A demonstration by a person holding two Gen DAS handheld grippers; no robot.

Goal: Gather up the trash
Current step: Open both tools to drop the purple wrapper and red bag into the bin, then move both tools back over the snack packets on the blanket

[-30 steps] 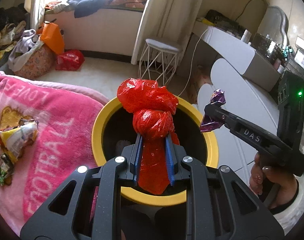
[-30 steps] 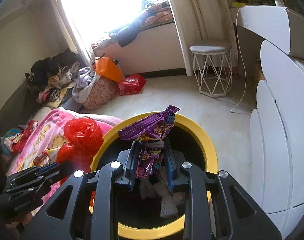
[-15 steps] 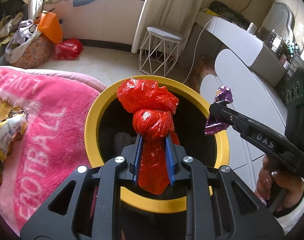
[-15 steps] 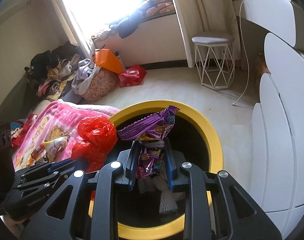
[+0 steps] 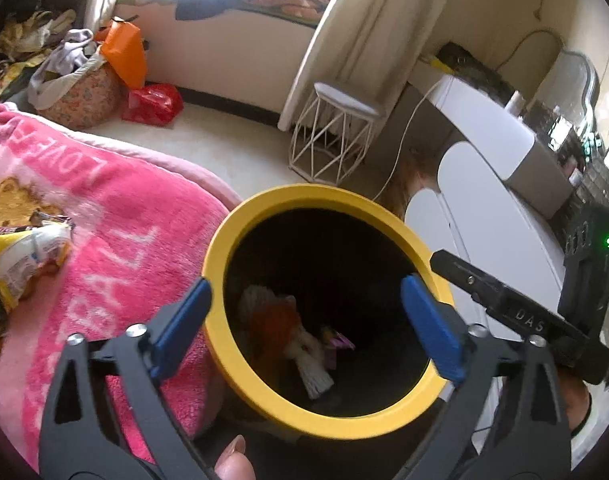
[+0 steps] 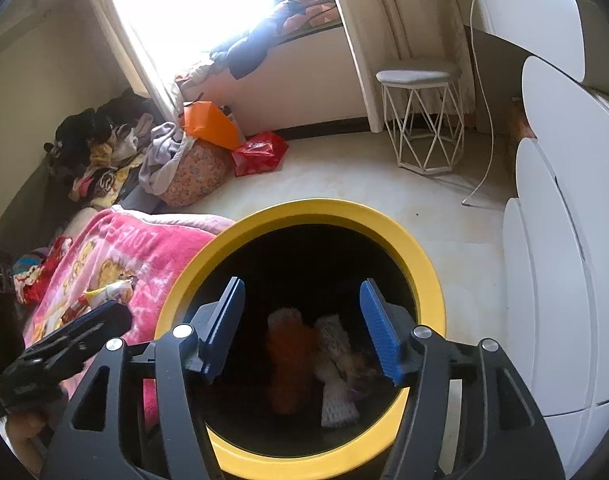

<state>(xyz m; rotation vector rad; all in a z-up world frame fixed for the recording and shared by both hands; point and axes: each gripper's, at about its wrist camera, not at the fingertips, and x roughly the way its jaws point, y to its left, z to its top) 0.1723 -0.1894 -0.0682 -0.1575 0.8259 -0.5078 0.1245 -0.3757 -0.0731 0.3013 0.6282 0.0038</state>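
Note:
The yellow-rimmed bin stands beside the bed, black inside. At its bottom lie the red plastic bag, the purple wrapper and a white foam net. My left gripper hangs over the bin's mouth with its jaws opening wide and nothing between them. My right gripper hovers over the same bin, jaws opening and empty; below it the red bag is blurred. Each gripper shows in the other's view: the right, the left. More snack wrappers lie on the pink blanket.
The pink blanket covers the bed left of the bin. A white wire stool and a trailing cable stand behind on the floor. White rounded cabinets rise at the right. Clothes, an orange bag and a red bag pile up by the window.
Both grippers have opened. The red bag has dropped from the left one and the purple wrapper from the right one into the bin. The left gripper shifted further over the bin.

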